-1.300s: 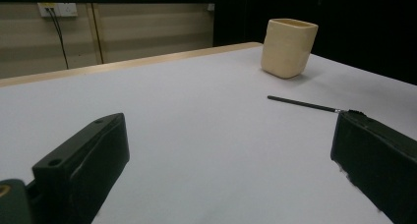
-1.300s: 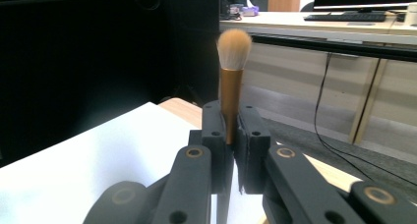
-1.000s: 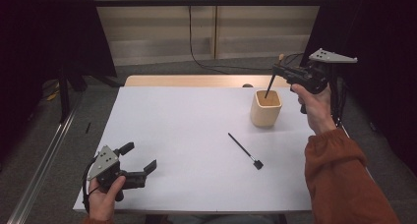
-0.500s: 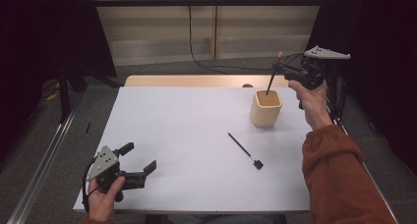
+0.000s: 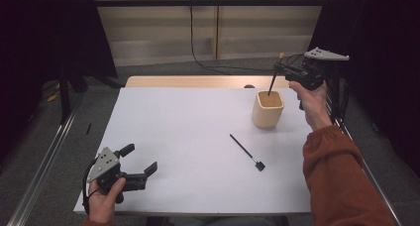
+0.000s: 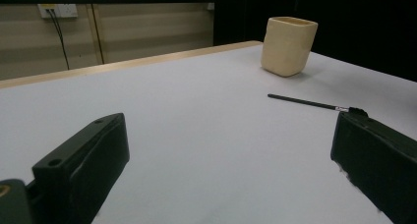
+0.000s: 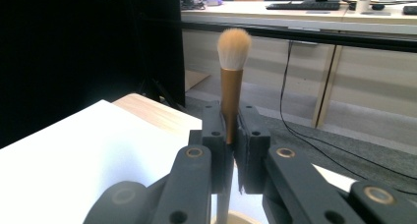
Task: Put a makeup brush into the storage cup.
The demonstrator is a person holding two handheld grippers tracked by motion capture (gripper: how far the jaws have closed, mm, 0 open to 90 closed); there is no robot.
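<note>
My right gripper [image 5: 279,70] is shut on a makeup brush [image 5: 273,80] with a gold ferrule and pale bristles [image 7: 232,86]. It holds the brush bristles-up above the cream cup [image 5: 268,108], and the dark handle's lower end points into the cup's mouth [image 7: 236,216]. In the right gripper view the jaws pinch the ferrule [image 7: 231,135]. A thin black brush [image 5: 246,152] lies flat on the white table [image 5: 188,117], in front of the cup [image 6: 288,45]. My left gripper [image 5: 141,157] rests open and empty near the table's front left corner, its jaws wide apart [image 6: 231,150].
A wooden strip [image 5: 198,81] runs along the table's far edge. Metal rails [image 5: 44,156] flank the table on the floor. A cable [image 5: 198,62] hangs down the back wall. The thin black brush [image 6: 310,102] lies ahead of the left gripper's right jaw.
The right gripper with the brush has shifted slightly up and to the left over the cup. The left gripper has stayed where it was.
</note>
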